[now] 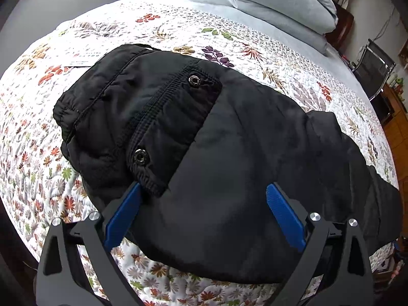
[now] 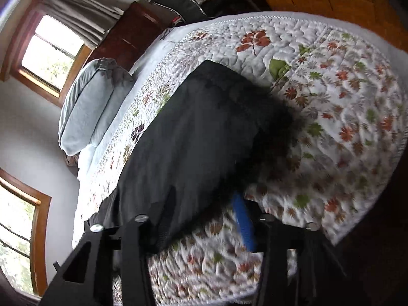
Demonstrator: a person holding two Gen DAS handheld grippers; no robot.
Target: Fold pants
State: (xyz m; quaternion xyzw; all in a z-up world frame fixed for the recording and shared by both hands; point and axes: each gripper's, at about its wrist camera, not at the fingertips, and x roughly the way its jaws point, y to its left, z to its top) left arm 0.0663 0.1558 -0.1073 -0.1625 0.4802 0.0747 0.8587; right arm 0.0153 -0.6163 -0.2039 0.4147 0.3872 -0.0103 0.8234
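Black padded pants [image 1: 229, 158] lie on the floral quilt [image 1: 178, 25], waistband with two metal snaps [image 1: 194, 80] toward the left, legs running off to the right. My left gripper [image 1: 204, 191] is open, its blue pads [image 1: 122, 216] spread over the pants just below the waistband corner, holding nothing. In the blurred right wrist view the pants [image 2: 193, 137] stretch away from my right gripper [image 2: 204, 204]. Its jaws stand apart; one blue pad [image 2: 243, 221] shows, and the left finger is hidden under a fold of black fabric.
Two grey-blue pillows [image 1: 280, 2] lie at the head of the bed [image 2: 89, 102]. A paper tag [image 1: 80, 61] lies on the quilt behind the waistband. A chrome chair [image 1: 377, 66] and wooden furniture stand beyond the bed's far side. Windows [image 2: 51, 51] are on the wall.
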